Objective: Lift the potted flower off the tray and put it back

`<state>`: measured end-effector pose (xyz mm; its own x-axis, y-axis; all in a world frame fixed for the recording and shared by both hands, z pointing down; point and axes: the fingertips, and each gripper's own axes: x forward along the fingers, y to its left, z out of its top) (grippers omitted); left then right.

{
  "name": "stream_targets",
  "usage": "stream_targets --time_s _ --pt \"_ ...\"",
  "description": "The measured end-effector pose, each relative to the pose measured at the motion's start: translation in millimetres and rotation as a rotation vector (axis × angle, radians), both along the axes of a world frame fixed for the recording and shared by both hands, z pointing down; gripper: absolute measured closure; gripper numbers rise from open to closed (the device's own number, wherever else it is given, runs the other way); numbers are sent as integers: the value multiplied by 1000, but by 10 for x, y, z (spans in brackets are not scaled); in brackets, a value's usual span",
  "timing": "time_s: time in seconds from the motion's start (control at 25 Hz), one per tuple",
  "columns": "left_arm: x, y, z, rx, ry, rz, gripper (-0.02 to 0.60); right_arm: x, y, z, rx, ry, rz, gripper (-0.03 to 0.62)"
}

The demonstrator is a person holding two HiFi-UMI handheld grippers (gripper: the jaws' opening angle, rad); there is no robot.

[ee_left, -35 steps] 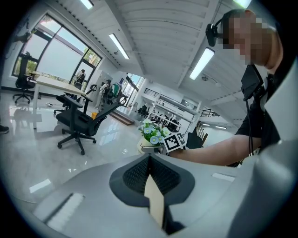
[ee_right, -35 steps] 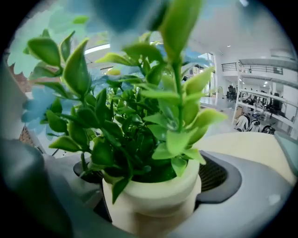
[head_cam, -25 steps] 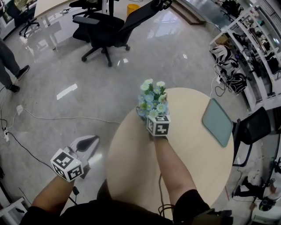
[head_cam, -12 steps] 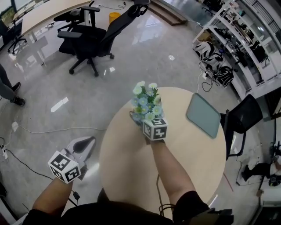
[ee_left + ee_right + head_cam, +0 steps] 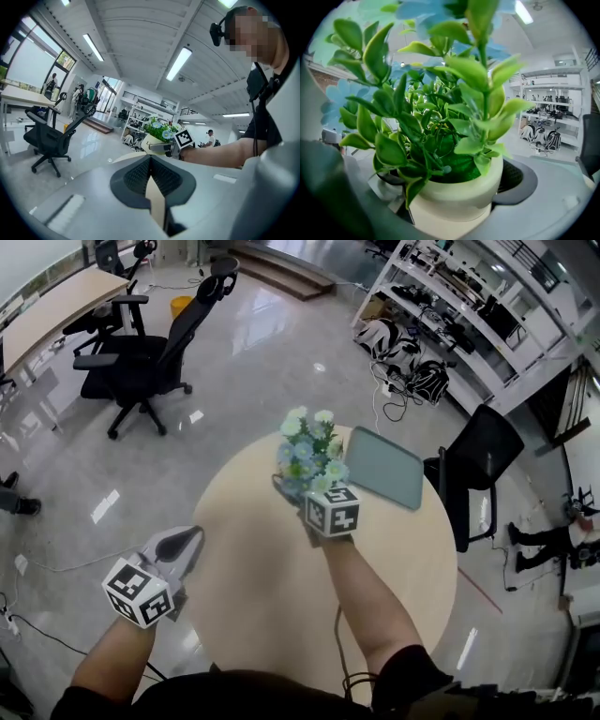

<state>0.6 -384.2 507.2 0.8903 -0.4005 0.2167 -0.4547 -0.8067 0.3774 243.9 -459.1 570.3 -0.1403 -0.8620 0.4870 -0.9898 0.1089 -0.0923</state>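
The round, pale wooden bench [image 5: 281, 587] fills the space under and ahead of your right arm. Your left tongs [image 5: 178, 545] hang beside its left edge, over the glossy grey floor [image 5: 234, 362]. Well beyond the left tongs stands a black office chair [image 5: 141, 357]. A second black chair [image 5: 473, 460] stands to the right of the right tongs, just off the bench's far rim.

The grey-green tray [image 5: 384, 468] lies flat on the bench just beyond and to the right of your right tongs [image 5: 298, 491], with nothing on it.

The potted flower [image 5: 309, 451] is off the tray and in your right tongs. In the right gripper view the cream pot [image 5: 454, 197] sits between the two dark pads, which press its sides just under the rim, and green leaves and pale blue blooms crowd the view above it. From the left gripper view the pot [image 5: 152, 143] looks clear of the bench top. Dark lettering on its side is too small to read.

Your left tongs [image 5: 151, 164] are closed, pad against pad, with nothing between them.

The marker cube [image 5: 333, 510] on your right tongs carries black-and-white square patterns and no readable words.
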Motion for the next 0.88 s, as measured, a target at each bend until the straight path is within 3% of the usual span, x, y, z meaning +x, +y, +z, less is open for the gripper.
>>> stream_targets --time_s 0.48,0.88 --pt "1486 88 -350 66 25 206 583 1661 612 -513 19 6 190 31" --pt "2608 296 -23 51 30 242 583 3544 1088 -305 -4 71 344 31"
